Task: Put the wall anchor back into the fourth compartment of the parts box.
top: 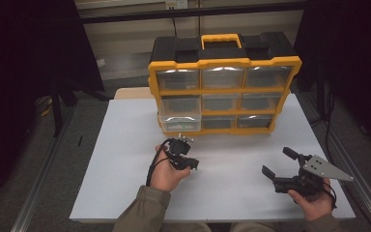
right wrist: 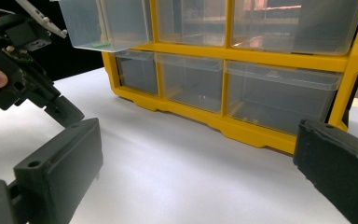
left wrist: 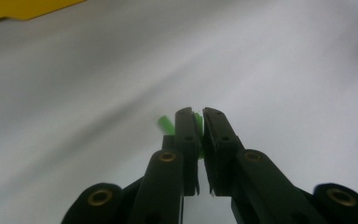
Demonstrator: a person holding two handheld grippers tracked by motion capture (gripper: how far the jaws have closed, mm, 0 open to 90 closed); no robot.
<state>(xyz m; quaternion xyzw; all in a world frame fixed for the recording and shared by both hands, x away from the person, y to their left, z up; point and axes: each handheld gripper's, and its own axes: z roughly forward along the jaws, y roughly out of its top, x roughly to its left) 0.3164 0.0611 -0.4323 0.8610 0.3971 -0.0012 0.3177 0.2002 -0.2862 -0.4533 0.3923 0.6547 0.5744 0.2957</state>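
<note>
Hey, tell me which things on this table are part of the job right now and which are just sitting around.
In use:
- small green piece, pinched in the left tongs
- pulled-out clear drawer of the yellow organizer

Idle:
- right tongs, open above the white table
- the other closed drawers

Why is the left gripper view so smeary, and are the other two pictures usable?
Left gripper view: table streaked by motion blur, small green piece soft. High view: dim, dark edges, glare on the organizer's top drawers. Right gripper view: sharp, with reflections on the drawer fronts.
</note>
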